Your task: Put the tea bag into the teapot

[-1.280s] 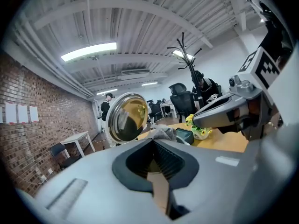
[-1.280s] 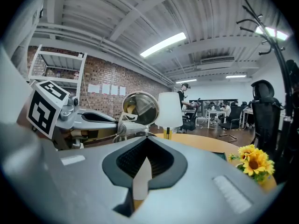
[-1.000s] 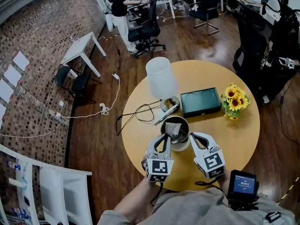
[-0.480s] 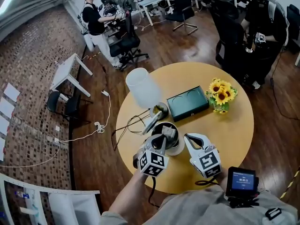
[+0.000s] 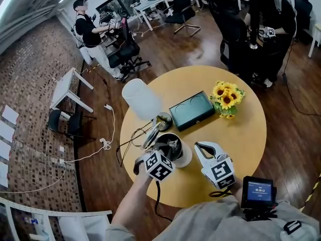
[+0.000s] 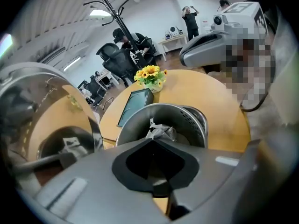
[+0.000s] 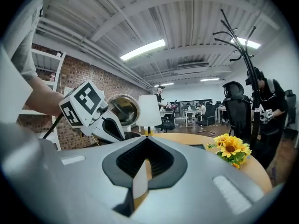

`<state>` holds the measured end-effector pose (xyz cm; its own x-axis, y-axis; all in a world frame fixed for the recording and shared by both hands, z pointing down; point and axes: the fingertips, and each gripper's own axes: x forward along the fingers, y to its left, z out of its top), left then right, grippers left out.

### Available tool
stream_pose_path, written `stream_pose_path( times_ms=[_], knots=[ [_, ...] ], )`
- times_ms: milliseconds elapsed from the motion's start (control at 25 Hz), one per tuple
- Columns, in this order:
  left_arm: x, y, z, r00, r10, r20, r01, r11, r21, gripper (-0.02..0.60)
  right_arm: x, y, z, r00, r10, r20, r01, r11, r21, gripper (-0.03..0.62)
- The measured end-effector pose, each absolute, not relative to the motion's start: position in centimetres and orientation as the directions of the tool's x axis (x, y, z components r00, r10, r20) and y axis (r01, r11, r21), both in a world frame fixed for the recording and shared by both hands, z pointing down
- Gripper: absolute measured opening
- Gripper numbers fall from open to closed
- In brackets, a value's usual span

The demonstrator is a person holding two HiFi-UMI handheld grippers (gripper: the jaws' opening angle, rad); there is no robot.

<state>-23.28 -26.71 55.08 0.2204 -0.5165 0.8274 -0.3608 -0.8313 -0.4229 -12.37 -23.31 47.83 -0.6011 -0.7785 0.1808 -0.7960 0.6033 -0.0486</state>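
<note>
Left gripper (image 6: 153,143) jaws pinch the crumpled tea bag (image 6: 160,131) at frame centre, just past their tips, over the open teapot (image 6: 200,121). Right gripper (image 7: 145,143) jaws sit nearly together, empty.

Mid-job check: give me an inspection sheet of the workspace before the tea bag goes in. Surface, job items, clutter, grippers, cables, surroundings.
Surface: round wooden table, no spills seen.
Job's things: teapot near the front edge, lid standing open; tea bag over its strainer.
Clutter: white lamp, dark green tray, sunflowers, all behind the teapot.
Grippers: left gripper shut on the tea bag above the teapot mouth; right gripper beside the teapot, nothing seen in it, thin slit between jaws, state unclear.
Cables: black cable looping over the table's left edge; white cable on the floor.
Surroundings: brick wall, office chairs, person at desks.
</note>
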Motion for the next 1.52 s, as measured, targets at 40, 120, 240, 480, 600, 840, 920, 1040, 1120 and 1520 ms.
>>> stream_pose_path(
  times_ms=[40, 120, 240, 480, 600, 840, 920, 1040, 1120, 1520],
  knots=[
    [-23.2, -26.7, 55.1, 0.216, -0.511, 0.832, -0.355, -0.835, -0.421, 0.008, -12.2, -23.3, 47.8, -0.600, -0.780, 0.180, -0.797, 0.602, -0.050, 0.008],
    [-23.0, -26.8, 55.3, 0.204, -0.504, 0.839, -0.341, -0.840, -0.422, 0.008, -11.8, -23.3, 47.7, -0.597, -0.782, 0.178, -0.800, 0.598, -0.055, 0.008],
    [-23.2, -26.8, 55.9, 0.190, -0.503, 0.843, -0.330, -0.842, -0.428, 0.009, -11.5, -23.3, 48.1, -0.591, -0.787, 0.178, -0.804, 0.592, -0.057, 0.008],
    [-23.1, -27.0, 55.9, 0.198, -0.500, 0.843, -0.343, -0.841, -0.418, 0.037, -10.9, -23.2, 48.0, -0.590, -0.787, 0.180, -0.806, 0.589, -0.065, 0.008],
    [-22.9, -26.9, 55.8, 0.208, -0.493, 0.845, -0.352, -0.844, -0.406, 0.057, -10.9, -23.2, 48.0, -0.591, -0.787, 0.180, -0.805, 0.590, -0.064, 0.008],
    [-23.2, -26.9, 55.8, 0.210, -0.506, 0.837, -0.366, -0.834, -0.413, 0.058, -11.0, -23.2, 48.1, -0.593, -0.786, 0.177, -0.803, 0.592, -0.061, 0.008],
    [-23.3, -26.8, 55.8, 0.209, -0.507, 0.836, -0.372, -0.832, -0.412, 0.058, -11.0, -23.1, 48.2, -0.595, -0.783, 0.181, -0.801, 0.594, -0.065, 0.008],
    [-23.4, -26.9, 55.4, 0.222, -0.529, 0.819, -0.403, -0.815, -0.417, 0.055, -11.0, -23.0, 48.1, -0.599, -0.780, 0.182, -0.799, 0.598, -0.064, 0.008],
    [-23.2, -27.0, 54.6, 0.250, -0.570, 0.783, -0.458, -0.782, -0.423, 0.029, -10.7, -23.0, 48.1, -0.600, -0.779, 0.182, -0.798, 0.600, -0.061, 0.008],
    [-21.7, -24.6, 48.0, 0.344, -0.844, 0.411, -0.797, -0.494, -0.347, 0.002, -8.8, -22.1, 47.4, -0.677, -0.712, 0.190, -0.730, 0.682, -0.047, 0.008]
  ],
)
